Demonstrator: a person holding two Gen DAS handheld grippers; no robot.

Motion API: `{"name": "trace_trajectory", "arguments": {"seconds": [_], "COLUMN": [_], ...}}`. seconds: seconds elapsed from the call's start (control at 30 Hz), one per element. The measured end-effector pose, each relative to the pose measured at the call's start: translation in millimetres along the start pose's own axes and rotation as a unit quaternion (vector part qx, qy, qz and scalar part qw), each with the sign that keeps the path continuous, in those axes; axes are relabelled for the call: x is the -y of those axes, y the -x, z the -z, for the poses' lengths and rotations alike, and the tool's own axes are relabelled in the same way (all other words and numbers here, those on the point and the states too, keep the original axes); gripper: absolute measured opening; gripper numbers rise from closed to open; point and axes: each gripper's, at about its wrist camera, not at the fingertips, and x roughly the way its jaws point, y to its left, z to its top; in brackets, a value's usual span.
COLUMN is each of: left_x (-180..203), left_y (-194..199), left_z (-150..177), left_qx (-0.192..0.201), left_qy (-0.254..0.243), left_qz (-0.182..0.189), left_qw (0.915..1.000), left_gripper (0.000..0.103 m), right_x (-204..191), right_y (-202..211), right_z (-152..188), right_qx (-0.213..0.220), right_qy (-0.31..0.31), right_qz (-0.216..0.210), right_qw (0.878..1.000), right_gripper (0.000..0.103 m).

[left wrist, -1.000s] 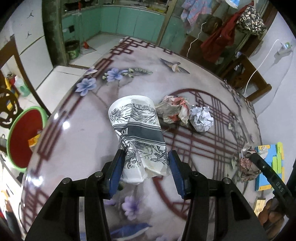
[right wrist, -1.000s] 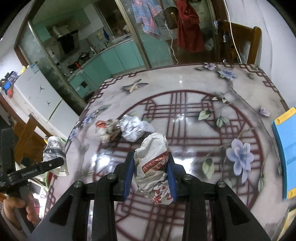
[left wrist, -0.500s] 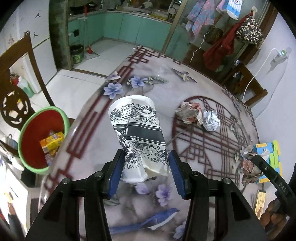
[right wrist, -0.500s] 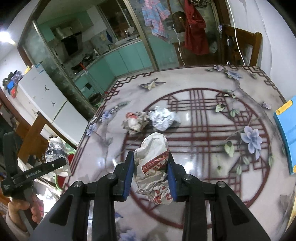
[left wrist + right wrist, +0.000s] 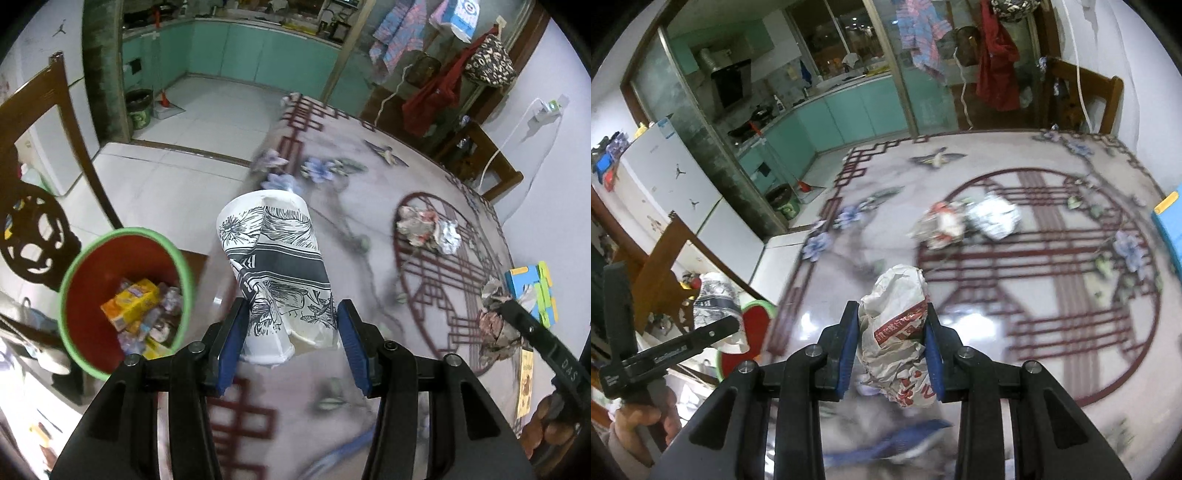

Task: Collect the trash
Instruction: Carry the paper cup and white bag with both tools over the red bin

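Note:
My left gripper [image 5: 290, 339] is shut on a crushed black-and-white paper cup [image 5: 275, 266], held in the air over the table's left edge. A red bin with a green rim [image 5: 122, 299] stands on the floor to the lower left, with yellow boxes and wrappers inside. My right gripper [image 5: 891, 341] is shut on a crumpled white paper wad with red print [image 5: 895, 328], held above the table. The right gripper with its wad also shows in the left wrist view [image 5: 496, 321]. The left gripper with the cup also shows in the right wrist view [image 5: 714, 306].
Two crumpled wads, one reddish [image 5: 417, 225] and one white [image 5: 447, 238], lie on the round patterned table [image 5: 1052, 295]. A wooden chair [image 5: 33, 192] stands left of the bin. A blue box [image 5: 532, 291] lies at the table's right. Another chair [image 5: 1082, 96] stands behind.
Both grippers have moved left toward the table's edge with their loads. The bin has come nearer in the left wrist view and shows more of its inside.

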Motion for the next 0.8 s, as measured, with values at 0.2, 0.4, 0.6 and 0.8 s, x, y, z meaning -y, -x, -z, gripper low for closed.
{"name": "trace_trajectory", "arguments": {"seconds": [0.2, 0.4, 0.6, 0.8], "left_x": [-40, -80, -119, -154], "left_y": [3, 7, 16, 18], "left_z": [-11, -14, -19, -18], "left_qx": [0.005, 0.007, 0.018, 0.014], "left_qy": [0.000, 0.015, 0.038, 0.053], "left_qz": [-0.006, -0.022, -0.042, -0.061], "left_qw": [1.0000, 0.9996, 0.9982, 0.9966], "left_gripper": [0.048, 0.048, 0.048, 0.048], "right_x": [-51, -90, -126, -161], "right_y": [-13, -26, -39, -53], "right_z": [11, 15, 14, 16], "right_qx": [0.000, -0.008, -0.017, -0.031], "right_qy": [0.004, 0.016, 0.038, 0.064], "right_qz": [-0.014, -0.025, -0.038, -0.055], "right_qw": [1.000, 1.000, 0.998, 0.996], "right_gripper": [0.030, 0.030, 0.030, 0.031]}}
